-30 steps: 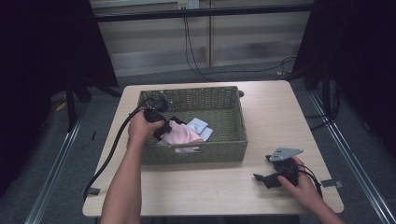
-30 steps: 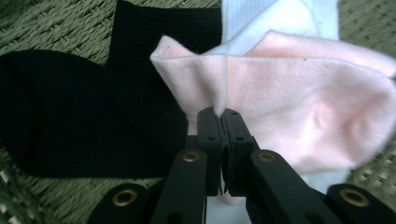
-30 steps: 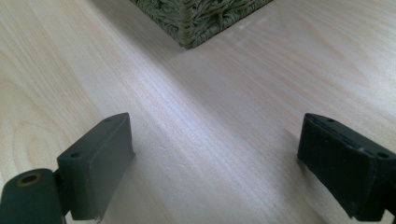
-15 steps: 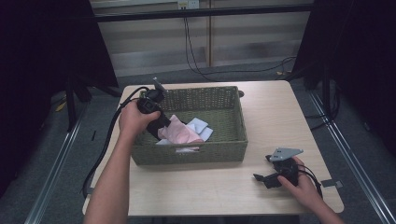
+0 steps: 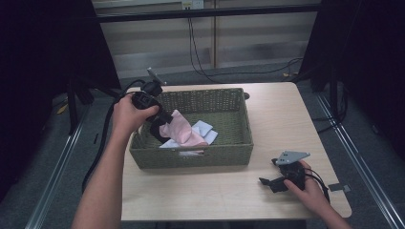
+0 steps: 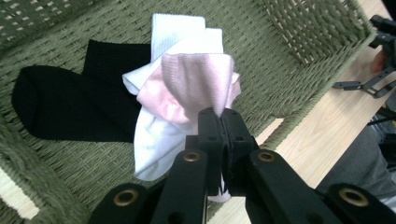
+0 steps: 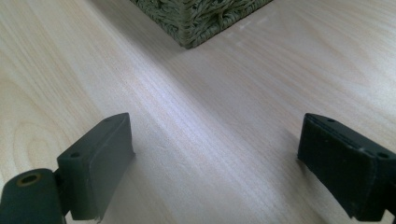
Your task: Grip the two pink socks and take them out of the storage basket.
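Observation:
My left gripper (image 5: pixel 161 127) hangs over the left end of the green wicker basket (image 5: pixel 191 156), tilted down into it. Its jaws are shut on the edge of a pink sock (image 6: pixel 191 84), which hangs partly lifted off the pile. In the left gripper view the left gripper (image 6: pixel 219 122) pinches the pink sock above white socks (image 6: pixel 159 135) and a black sock (image 6: pixel 70 105) on the basket floor. My right gripper (image 5: pixel 270 183) rests on the table at the front right with its jaws wide apart. Bare wood lies between them in the right gripper view (image 7: pixel 215 158).
The basket stands mid-table on the light wooden table (image 5: pixel 200 195). Its near right corner (image 7: pixel 196 18) shows ahead of the right gripper. A black cable (image 5: pixel 102 143) trails off the table's left edge. The table's front edge is close to the right hand.
My left hand has risen and drawn back toward the basket's left rim, pulling the pink sock up with it. The right gripper has stayed in place.

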The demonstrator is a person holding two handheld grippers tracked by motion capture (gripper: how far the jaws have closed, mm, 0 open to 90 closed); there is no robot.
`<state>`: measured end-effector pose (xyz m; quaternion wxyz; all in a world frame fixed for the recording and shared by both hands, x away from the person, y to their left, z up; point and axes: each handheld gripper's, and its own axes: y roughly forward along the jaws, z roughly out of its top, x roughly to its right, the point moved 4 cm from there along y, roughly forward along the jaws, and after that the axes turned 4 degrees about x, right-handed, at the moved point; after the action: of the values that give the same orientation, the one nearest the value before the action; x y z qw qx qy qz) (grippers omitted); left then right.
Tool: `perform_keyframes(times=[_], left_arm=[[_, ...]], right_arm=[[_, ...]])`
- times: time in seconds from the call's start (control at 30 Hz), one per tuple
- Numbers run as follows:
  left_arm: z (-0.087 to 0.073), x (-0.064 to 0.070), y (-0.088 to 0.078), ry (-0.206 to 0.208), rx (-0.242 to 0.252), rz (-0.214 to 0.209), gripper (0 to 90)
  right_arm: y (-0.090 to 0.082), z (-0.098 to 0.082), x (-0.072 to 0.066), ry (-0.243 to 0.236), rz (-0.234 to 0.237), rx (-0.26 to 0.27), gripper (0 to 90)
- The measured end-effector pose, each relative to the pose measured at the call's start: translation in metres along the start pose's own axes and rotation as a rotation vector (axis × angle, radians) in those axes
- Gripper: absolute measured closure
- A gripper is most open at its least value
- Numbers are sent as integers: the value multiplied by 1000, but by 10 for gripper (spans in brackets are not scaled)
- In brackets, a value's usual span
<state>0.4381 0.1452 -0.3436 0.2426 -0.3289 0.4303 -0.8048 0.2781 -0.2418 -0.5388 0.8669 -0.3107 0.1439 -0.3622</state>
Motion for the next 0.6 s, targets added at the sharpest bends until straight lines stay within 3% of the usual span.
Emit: perform_keyframes(times=[0.23,0.6], left_arm=[[-2,5,-12,-17,12,0,880],[-4,26,-29,8,6,-17,880]], right_arm=[[0,0,0,-1,0,0,96],[0,0,0,0,0,0,96]])
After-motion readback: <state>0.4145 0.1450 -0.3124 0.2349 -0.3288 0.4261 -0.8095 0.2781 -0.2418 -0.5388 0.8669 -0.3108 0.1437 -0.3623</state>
